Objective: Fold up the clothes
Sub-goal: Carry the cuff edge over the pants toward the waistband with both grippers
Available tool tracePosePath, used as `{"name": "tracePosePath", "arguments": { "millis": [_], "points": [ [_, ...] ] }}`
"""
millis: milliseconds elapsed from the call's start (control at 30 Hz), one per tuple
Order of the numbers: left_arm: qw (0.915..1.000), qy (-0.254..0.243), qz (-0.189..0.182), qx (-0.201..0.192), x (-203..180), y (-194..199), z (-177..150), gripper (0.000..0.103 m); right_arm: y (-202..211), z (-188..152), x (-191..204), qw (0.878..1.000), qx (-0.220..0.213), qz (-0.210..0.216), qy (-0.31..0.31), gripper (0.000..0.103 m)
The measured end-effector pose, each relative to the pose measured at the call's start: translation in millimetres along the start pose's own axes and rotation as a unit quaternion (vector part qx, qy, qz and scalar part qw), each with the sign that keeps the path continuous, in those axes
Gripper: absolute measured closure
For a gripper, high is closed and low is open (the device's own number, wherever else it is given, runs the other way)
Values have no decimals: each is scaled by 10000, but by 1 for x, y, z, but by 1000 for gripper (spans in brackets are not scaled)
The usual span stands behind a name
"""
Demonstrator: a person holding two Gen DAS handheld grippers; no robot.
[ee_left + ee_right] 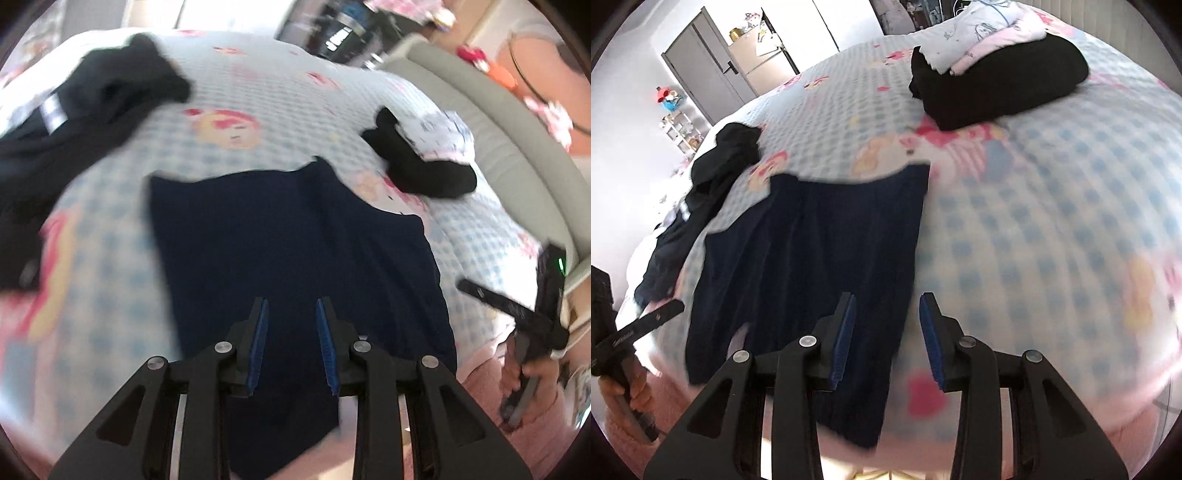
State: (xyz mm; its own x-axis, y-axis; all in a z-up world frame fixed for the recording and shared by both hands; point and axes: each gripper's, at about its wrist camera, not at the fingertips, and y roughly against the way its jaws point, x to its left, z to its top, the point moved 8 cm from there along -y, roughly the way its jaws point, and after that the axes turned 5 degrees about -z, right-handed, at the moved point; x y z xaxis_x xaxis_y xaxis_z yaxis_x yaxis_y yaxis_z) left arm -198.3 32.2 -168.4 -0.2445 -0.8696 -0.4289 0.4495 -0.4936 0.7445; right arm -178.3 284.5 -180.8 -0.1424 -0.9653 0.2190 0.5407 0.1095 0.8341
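Note:
A dark navy garment [291, 251] lies spread flat on the bed, its near end hanging over the bed's front edge; it also shows in the right wrist view [820, 258]. My left gripper [291, 306] is open and empty, hovering above the garment's near part. My right gripper [888, 301] is open and empty, over the garment's right edge. The right gripper also shows at the right of the left wrist view [532, 314], and the left gripper shows at the left edge of the right wrist view [631, 332].
The bed has a blue-checked cartoon sheet [1034, 221]. A stack of folded clothes, black below [1001, 85] and white on top, sits at the far right. A crumpled black garment [92, 110] lies far left. A grey headboard [498, 129] runs along the right.

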Motion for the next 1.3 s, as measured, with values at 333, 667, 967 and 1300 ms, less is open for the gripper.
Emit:
{"name": "tracePosePath", "arguments": {
  "millis": [333, 667, 967, 1300],
  "points": [
    [9973, -510, 71, 528, -32, -69, 42, 74, -84, 76, -17, 9982, 348, -480, -89, 59],
    [9982, -280, 404, 330, -10, -95, 81, 74, -120, 69, -15, 9962, 423, -476, 588, 68],
    [9955, -508, 800, 84, -16, -103, 112, 74, -82, 71, -33, 9985, 133, -341, 412, 98],
    [9883, -1371, 641, 198, -59, -122, 116, 74, -80, 69, -52, 9987, 451, -30, -250, 98]
  ]
}}
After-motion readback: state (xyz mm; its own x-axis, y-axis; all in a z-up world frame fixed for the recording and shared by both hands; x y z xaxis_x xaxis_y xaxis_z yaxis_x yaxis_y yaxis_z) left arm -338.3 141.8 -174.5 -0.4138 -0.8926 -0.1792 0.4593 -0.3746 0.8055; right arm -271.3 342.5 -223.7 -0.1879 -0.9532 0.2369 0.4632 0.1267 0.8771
